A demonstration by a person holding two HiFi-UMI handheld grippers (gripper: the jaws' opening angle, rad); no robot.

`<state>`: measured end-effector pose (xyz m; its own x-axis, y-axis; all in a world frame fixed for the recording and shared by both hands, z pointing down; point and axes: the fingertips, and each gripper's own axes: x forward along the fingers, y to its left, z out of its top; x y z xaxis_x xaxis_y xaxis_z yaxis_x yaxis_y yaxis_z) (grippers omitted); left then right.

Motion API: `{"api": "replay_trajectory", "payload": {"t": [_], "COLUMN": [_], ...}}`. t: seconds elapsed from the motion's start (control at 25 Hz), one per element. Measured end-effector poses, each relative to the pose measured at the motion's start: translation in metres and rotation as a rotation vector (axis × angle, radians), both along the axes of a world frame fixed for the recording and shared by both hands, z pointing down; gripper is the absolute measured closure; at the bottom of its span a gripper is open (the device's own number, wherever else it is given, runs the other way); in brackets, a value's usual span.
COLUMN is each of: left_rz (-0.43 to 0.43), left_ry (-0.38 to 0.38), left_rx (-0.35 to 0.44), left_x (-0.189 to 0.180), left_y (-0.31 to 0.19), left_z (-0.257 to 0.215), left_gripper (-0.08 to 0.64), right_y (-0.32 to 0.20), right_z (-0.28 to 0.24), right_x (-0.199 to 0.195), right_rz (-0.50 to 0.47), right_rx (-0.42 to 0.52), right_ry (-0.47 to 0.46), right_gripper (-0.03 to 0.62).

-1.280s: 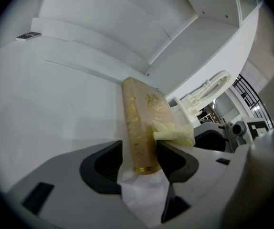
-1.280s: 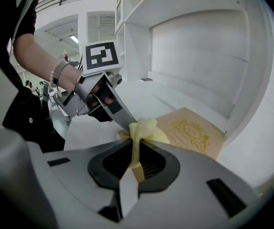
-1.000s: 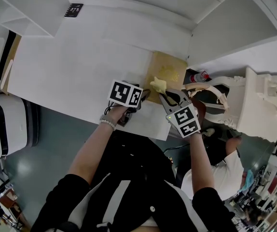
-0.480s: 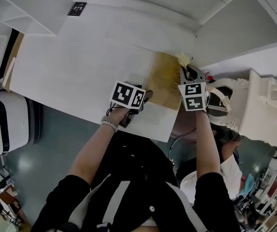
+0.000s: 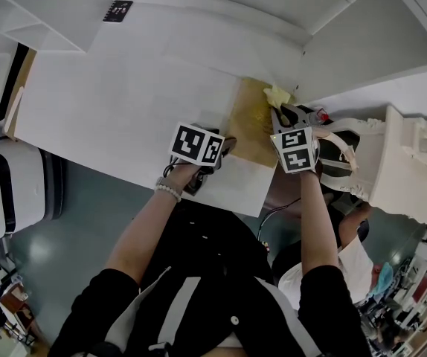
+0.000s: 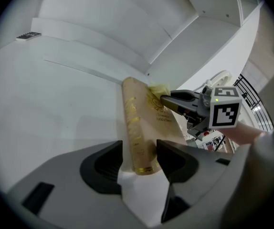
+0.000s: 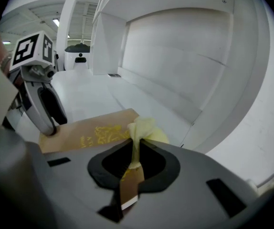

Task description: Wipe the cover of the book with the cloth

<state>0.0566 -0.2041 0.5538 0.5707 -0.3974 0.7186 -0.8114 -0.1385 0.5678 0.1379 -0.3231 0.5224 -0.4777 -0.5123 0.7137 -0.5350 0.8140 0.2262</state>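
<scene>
Book (image 5: 249,129) lies flat on the white table (image 5: 124,88), at the table's right end in the head view, tan cover up with gold print showing.

Left gripper (image 5: 224,149): in its own view (image 6: 140,157) the jaws stand narrow, one on each side of the book's (image 6: 138,123) near spine end, pressed to it. The spine runs away from the camera toward the upper centre of that frame.

Right gripper (image 5: 278,113): jaws closed on the cloth (image 5: 277,95), a small pale yellow wad. In the right gripper view (image 7: 134,162) a pinched strip of cloth (image 7: 144,128) runs up between the pads and bunches out just past the tips. The wad sits at the book's (image 7: 79,135) far right corner, touching or just above the cover (contact not certain from any view). The left gripper view shows the same: cloth (image 6: 158,88) at the far end of the cover, with the right gripper's tips (image 6: 168,99) just behind it.

The two grippers are at opposite ends of the book, well apart.

White shelf unit (image 5: 27,13) at the head view's upper left; what its compartments hold cannot be made out. A small black marker tag (image 5: 117,11) lies on the white surface beside it.
</scene>
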Motion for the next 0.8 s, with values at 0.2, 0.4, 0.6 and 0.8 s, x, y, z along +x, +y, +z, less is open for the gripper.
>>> {"api": "replay_trajectory", "payload": {"t": [0.2, 0.4, 0.6, 0.8], "left_rz": [0.003, 0.007, 0.010, 0.012], "left_ry": [0.000, 0.000, -0.002, -0.006], "left_rx": [0.001, 0.002, 0.002, 0.001], "left_x": [0.000, 0.000, 0.001, 0.001], "left_y": [0.001, 0.001, 0.001, 0.001], "left_z": [0.000, 0.001, 0.001, 0.001], "left_gripper": [0.334, 0.334, 0.334, 0.334], "right_y": [0.032, 0.066, 0.099, 0.132], "right_z": [0.001, 0.004, 0.006, 0.004], "right_x": [-0.004, -0.008, -0.007, -0.008], "right_rz": [-0.080, -0.166, -0.225, -0.312], "right_rx": [-0.024, -0.048, -0.081, -0.132], "right_ry": [0.000, 0.000, -0.009, 0.004], "right_gripper": [0.555, 0.555, 0.555, 0.555]}}
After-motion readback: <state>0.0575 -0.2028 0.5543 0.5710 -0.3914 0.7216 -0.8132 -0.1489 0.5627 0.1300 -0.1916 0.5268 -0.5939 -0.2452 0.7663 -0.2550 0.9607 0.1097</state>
